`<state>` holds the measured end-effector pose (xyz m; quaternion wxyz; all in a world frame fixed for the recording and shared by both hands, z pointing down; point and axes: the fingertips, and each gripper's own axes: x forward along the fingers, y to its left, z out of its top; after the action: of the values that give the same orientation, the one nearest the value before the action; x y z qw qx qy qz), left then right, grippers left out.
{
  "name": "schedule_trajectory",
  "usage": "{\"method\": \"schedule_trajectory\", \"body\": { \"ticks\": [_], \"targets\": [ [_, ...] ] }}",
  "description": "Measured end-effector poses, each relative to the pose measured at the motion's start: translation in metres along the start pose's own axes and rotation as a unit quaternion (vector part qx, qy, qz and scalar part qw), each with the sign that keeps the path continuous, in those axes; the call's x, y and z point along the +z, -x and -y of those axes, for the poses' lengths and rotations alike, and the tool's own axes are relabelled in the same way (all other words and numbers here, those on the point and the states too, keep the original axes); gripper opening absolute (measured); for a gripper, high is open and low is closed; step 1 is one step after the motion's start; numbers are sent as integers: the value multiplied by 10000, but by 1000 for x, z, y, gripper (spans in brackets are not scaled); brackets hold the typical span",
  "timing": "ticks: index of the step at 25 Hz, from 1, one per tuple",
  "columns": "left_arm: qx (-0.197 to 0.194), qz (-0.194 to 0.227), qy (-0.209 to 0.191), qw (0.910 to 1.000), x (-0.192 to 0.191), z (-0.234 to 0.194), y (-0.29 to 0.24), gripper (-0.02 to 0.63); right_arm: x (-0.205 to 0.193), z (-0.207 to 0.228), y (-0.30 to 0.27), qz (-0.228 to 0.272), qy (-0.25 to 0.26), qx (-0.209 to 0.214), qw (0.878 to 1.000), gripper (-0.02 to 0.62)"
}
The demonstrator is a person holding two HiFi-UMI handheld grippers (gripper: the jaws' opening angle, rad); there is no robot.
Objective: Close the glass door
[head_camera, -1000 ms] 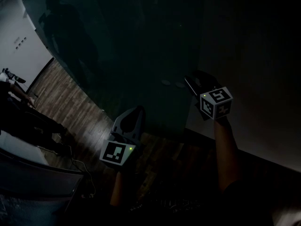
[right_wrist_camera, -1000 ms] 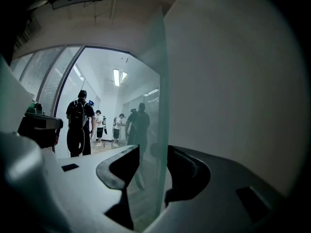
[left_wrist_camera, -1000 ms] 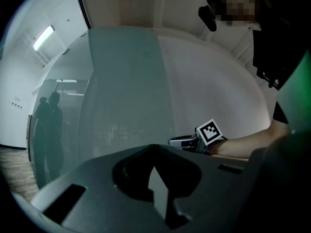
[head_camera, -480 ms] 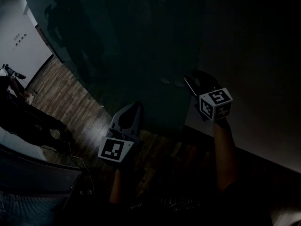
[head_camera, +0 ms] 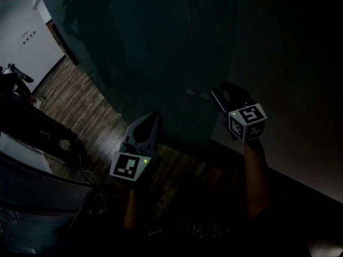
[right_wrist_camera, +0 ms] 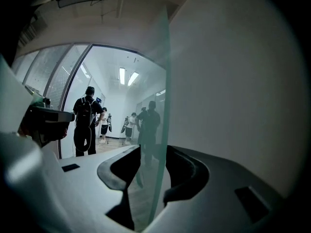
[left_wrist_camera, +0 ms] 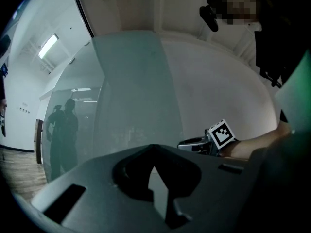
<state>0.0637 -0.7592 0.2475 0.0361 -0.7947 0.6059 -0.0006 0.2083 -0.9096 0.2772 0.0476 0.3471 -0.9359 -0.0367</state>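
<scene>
The glass door (head_camera: 161, 52) is a tall dark pane; its free edge (right_wrist_camera: 163, 106) runs upright in front of a pale wall. My right gripper (head_camera: 217, 95) sits astride that edge, one jaw on each side. In the right gripper view the right gripper (right_wrist_camera: 154, 152) shows a gap on the left side of the glass, so it is open. Its jaws have just been closing, with the glass edge between them. My left gripper (head_camera: 153, 119) is level before the pane's face (left_wrist_camera: 131, 96). The left gripper (left_wrist_camera: 154, 149) has its tips together and holds nothing.
A plain wall (right_wrist_camera: 233, 81) stands just right of the door edge. Wood floor (head_camera: 80, 106) lies at the left, with a desk edge (head_camera: 32, 181) and a cable beside it. Several people (right_wrist_camera: 87, 120) stand in the lit corridor beyond the glass.
Both grippers have risen a little along the glass. The right one stays astride the door edge, and the left one stays in front of the pane.
</scene>
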Motion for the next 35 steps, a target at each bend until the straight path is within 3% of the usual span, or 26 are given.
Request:
{"method": "schedule_trajectory", "body": {
  "ticks": [4, 9, 18, 26, 31, 35],
  "targets": [
    [132, 10, 4, 9999, -1, -1, 9, 2, -1, -10, 6, 32, 78, 14, 10000, 138],
    [259, 49, -14, 9997, -31, -4, 54, 2, -27, -58, 27, 78, 98, 56, 9999, 135],
    [621, 51, -147, 9979, -26, -12, 108, 2, -21, -99, 49, 195, -262, 75, 9994, 132],
    [1094, 183, -148, 9937, -19, -49, 165, 2, -16, -142, 57, 237, -242, 92, 9994, 118],
    [1205, 249, -149, 9923, -12, -53, 217, 2, -3, -185, 75, 229, -239, 108, 9994, 118],
    [1351, 209, -85, 9906, -10, -55, 230, 2, 1, -195, 76, 187, -236, 217, 9993, 118]
  ]
}}
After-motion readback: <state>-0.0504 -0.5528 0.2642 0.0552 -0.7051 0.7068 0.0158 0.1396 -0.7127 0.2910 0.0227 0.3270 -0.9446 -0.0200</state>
